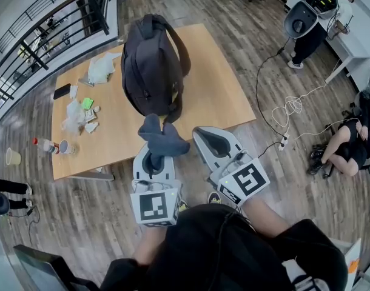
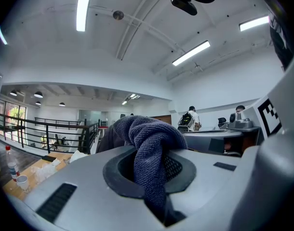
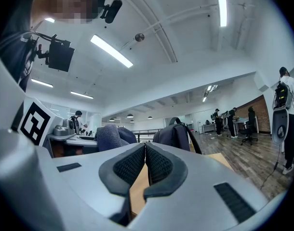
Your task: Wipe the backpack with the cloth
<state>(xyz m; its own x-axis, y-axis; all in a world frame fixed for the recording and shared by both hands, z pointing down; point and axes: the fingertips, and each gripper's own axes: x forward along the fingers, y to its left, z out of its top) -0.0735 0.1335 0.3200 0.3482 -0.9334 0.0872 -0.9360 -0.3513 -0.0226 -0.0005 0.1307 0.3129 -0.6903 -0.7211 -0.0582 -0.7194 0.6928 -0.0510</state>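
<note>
Jaws of the left gripper pinch the cloth; its own view alone shows the right gripper pressed together.

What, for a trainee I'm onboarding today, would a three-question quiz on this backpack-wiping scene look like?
1. Pick one: what is the left gripper clamped on? A) a sponge B) the dark blue cloth C) a brush
2. Short answer: where does the backpack stand?
3. True or false: the right gripper is clamped on the backpack's strap.

Key
1. B.
2. Upright on the wooden table, ahead of both grippers.
3. False: its jaws are shut with nothing between them, and it is short of the backpack.
</note>
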